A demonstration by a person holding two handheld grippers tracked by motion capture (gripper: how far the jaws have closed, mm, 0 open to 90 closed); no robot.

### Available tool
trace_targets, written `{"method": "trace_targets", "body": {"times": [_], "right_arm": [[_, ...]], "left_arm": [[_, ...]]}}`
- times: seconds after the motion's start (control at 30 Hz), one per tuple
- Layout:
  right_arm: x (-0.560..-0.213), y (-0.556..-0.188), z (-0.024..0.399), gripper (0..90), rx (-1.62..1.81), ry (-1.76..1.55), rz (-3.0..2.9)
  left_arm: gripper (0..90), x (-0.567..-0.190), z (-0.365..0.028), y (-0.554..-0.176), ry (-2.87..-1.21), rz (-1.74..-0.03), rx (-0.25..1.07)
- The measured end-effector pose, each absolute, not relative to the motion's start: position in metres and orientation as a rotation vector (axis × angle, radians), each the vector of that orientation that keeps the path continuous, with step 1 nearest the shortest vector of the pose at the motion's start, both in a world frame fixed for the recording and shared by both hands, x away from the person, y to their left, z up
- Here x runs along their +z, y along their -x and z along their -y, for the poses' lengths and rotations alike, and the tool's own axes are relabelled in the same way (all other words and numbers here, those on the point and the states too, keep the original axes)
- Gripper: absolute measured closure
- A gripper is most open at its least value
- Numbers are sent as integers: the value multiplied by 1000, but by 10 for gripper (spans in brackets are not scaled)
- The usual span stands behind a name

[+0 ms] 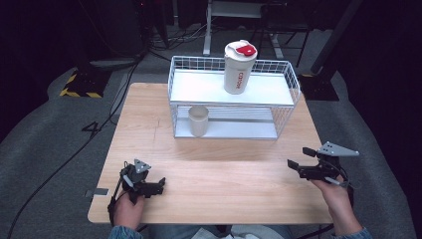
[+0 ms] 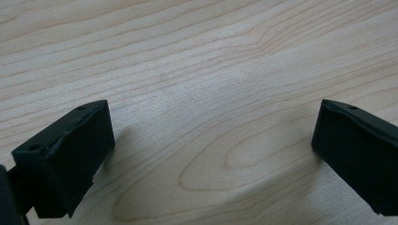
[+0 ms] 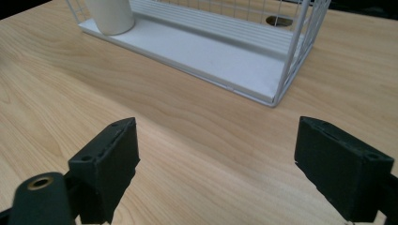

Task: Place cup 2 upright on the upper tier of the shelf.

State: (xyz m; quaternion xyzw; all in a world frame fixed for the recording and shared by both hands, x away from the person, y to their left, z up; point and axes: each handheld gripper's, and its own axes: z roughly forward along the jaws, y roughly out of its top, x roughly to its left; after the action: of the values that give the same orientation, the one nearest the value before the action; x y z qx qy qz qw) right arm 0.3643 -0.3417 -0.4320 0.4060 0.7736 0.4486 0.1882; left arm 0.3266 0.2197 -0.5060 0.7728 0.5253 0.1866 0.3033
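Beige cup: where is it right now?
High view: the beige cup stands on the white rack's lower shelf, left end, below the shaker bottle.

The desk (image 1: 214, 169) is pale wood with wavy brown grain. On it the wire rack (image 1: 283, 107) is white, its shelves white too. The bottle (image 1: 239, 67) is white with a red lid flap and red lettering; the cup (image 1: 198, 120) is cream. Both tools, left (image 1: 160, 184) and right (image 1: 299, 158), are black with grey plates.
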Motion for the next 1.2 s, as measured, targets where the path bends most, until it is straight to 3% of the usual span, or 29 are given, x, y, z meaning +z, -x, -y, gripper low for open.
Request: {"method": "trace_targets", "body": {"times": [0.77, 1.2], "right_arm": [[-503, -349, 355, 144, 1077, -1245, -2262], [-505, -349, 344, 88, 970, -1236, -2260]], "left_arm": [[1, -506, -220, -327, -2048, -1392, 495], [1, -506, -220, -327, -2048, -1392, 495]]}}
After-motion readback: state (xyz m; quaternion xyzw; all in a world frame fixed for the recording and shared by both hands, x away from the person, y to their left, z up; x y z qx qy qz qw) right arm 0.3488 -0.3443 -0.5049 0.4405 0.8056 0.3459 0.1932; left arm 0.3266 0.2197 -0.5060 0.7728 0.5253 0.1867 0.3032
